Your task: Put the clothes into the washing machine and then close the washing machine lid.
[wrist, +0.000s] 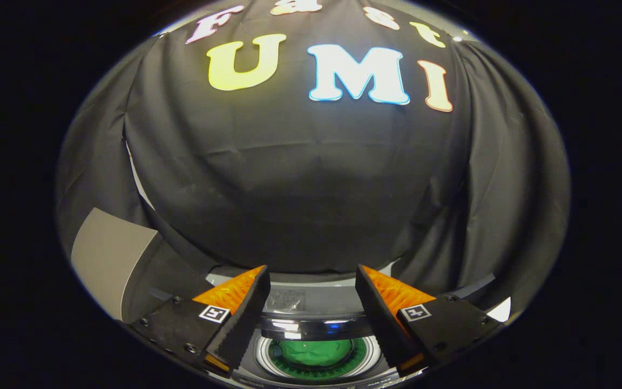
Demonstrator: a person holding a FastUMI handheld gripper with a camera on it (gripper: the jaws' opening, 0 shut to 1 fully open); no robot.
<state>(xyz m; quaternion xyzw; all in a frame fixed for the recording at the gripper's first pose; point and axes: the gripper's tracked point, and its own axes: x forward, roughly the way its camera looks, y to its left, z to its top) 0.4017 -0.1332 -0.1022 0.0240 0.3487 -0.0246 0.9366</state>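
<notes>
While the tool (311, 286) is held with its fingers spread wide and nothing gripped between them, the washing machine (316, 308) is seen just below and between the fingers. A round drum opening (316, 356) is shown at the near side, and green clothes (313, 351) are lying inside it. A glossy dark lid (311, 327) is seen just beyond the opening, apparently raised. Black cloth is hung behind the machine as the far wall (300, 189).
</notes>
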